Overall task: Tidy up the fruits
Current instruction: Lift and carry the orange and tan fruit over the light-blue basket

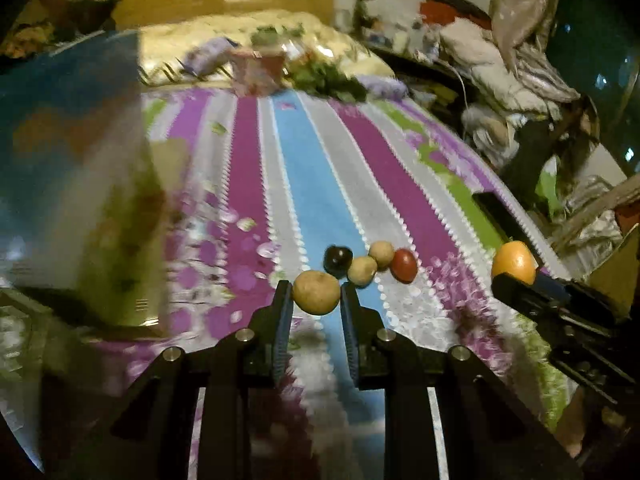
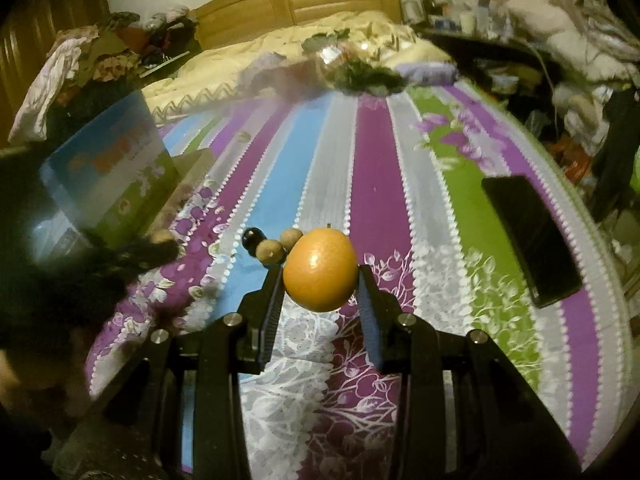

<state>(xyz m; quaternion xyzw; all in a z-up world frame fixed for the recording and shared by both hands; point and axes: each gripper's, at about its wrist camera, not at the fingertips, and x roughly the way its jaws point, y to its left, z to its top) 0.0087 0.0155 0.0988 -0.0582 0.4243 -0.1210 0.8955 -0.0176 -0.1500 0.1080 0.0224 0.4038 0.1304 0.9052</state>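
purple, blue and green stripes cover the bedsheet. the left gripper squeezes a tan round fruit between its two fingers. the right gripper squeezes an orange the same way. near them on the sheet lie a dark fruit, two small tan fruits and a red fruit. a blue box stands at the left side.

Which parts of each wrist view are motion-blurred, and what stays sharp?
Left wrist view: the blue box and the bedspread beside it are smeared; the tan fruit in the left hand-held gripper is sharp. Right wrist view: the orange in the right hand-held gripper is crisp; the left edge is dark and blurred.
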